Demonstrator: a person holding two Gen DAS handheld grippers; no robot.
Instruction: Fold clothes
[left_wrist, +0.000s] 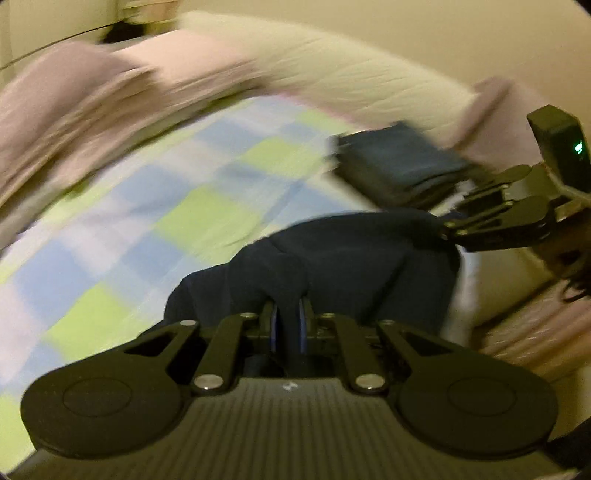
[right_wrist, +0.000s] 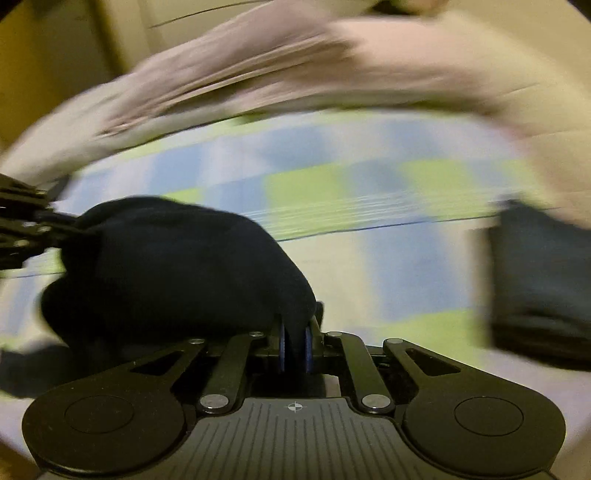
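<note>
- Navy garment (left_wrist: 343, 266) hangs bunched between my two tongs, above the checked bedsheet (left_wrist: 147, 206); a fold of it runs into each pair of jaws.
- Left tongs (left_wrist: 290, 317): clenched on a ridge of the navy cloth; dark fabric fills the narrow gap between the blue pads (left_wrist: 274, 325). Bulk of the cloth lies ahead and to the right of the tips.
- Right tongs (right_wrist: 294, 338): clenched on another fold of the same garment; blue pads (right_wrist: 281, 347) pinch dark cloth. Here the bulk mounds up to the left of the tips.
- From the left wrist view the right tongs come in at the right edge, tips buried in the garment's far right corner.
- From the right wrist view the left tongs show at the left edge, touching the cloth.
- Folded dark stack (left_wrist: 399, 162) sits toward the right edge of the bed, near the cream pillow (left_wrist: 332, 74); apart from the held garment.
- Pinkish blanket (left_wrist: 74, 96) is heaped along the far edge.
- Open sheet: wide checked area left of and beyond the garment.
- Both views strongly blurred; fine cloth detail not readable.
</note>
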